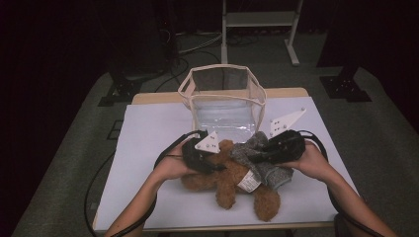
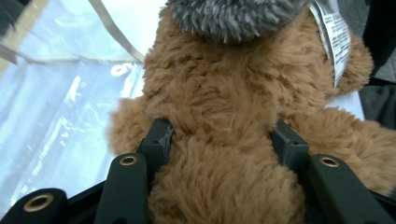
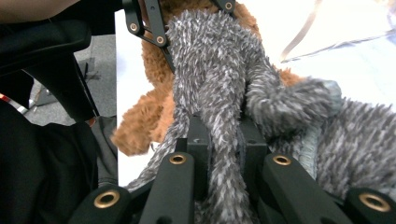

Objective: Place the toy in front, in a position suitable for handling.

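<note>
At nine o'clock of the scene the left gripper [image 1: 211,159] has its jaws partly closed and pressed into both flanks of the brown plush teddy bear [image 1: 230,180], which bulges between them in the left gripper view. The bear lies at the white table [image 1: 148,148] centre. At three o'clock the right gripper [image 1: 264,150] is clamped nearly shut on a strip of the grey fuzzy knitted garment [image 1: 257,158], draped over the bear, with the clear plastic tote bag [image 1: 222,98] at twelve o'clock

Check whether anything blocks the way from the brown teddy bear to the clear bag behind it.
Nothing visible does. The teddy bear, clamped by the left gripper, lies just in front of the clear bag, with bare white table around. The grey fuzzy garment, pinched by the right gripper, drapes over the bear.
</note>
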